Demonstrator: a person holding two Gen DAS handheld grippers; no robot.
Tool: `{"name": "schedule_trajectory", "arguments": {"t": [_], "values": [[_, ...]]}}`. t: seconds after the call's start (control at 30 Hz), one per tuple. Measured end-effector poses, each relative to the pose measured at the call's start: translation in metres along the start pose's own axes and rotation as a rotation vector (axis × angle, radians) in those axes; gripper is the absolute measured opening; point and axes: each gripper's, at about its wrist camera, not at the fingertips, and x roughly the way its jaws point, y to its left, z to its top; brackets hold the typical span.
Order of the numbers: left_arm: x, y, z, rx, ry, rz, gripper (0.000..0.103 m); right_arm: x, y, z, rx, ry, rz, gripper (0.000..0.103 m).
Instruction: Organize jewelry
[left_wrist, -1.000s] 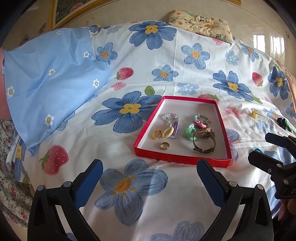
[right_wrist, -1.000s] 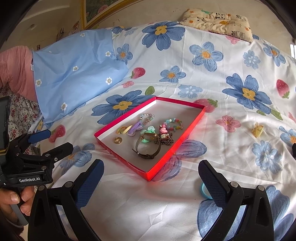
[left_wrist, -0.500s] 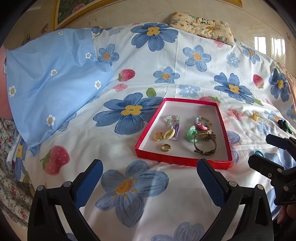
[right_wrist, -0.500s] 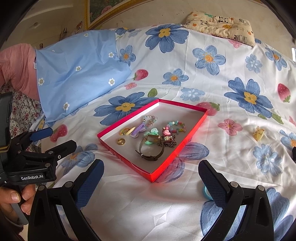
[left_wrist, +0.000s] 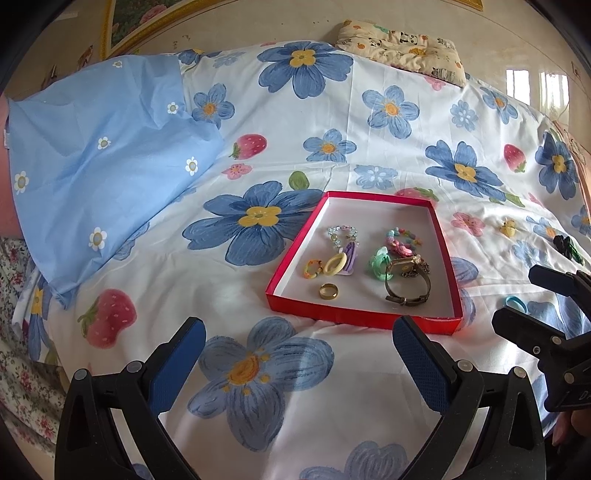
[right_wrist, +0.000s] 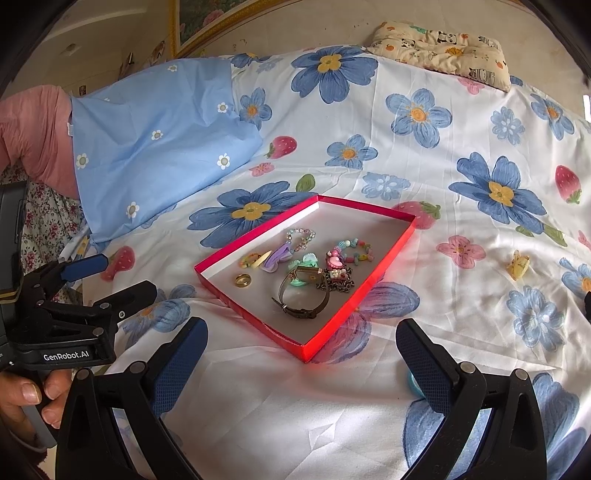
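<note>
Both grippers hang over the bed with their jaws spread wide and nothing between them. The left gripper (left_wrist: 295, 354) sits just short of the near wall of the red tray (left_wrist: 364, 317), and the right gripper (right_wrist: 301, 356) hovers over the tray's nearest corner. The tray lies flat on the flowered bedsheet (left_wrist: 258, 122), its long axis running away from the left gripper toward the panda pillow (left_wrist: 402, 46) at the far end.

Inside, a gold ring (left_wrist: 328, 291) lies closest to the near wall. Beyond it are a cream oval ring (left_wrist: 334, 263), a purple piece (left_wrist: 349, 258) and a clear beaded bracelet (left_wrist: 341, 233). To the right stands a bronze watch (left_wrist: 406, 282) on its curled strap, touching a mint-green piece (left_wrist: 376, 264), with a pastel bead bracelet (left_wrist: 400, 238) behind.

A blue ring (left_wrist: 514, 303) lies on the sheet just right of the tray, and a small yellow charm (right_wrist: 519, 264) sits well apart from it.
</note>
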Motion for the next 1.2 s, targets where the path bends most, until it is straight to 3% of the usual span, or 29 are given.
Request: {"name": "schedule_trajectory", "arguments": {"t": [1.2], "values": [[0.0061, -0.005, -0.0033, 0.004, 0.012, -0.015, 0.102, -0.0023, 0.0026, 0.0037, -0.002, -0.016, 0.004, 0.103]]}}
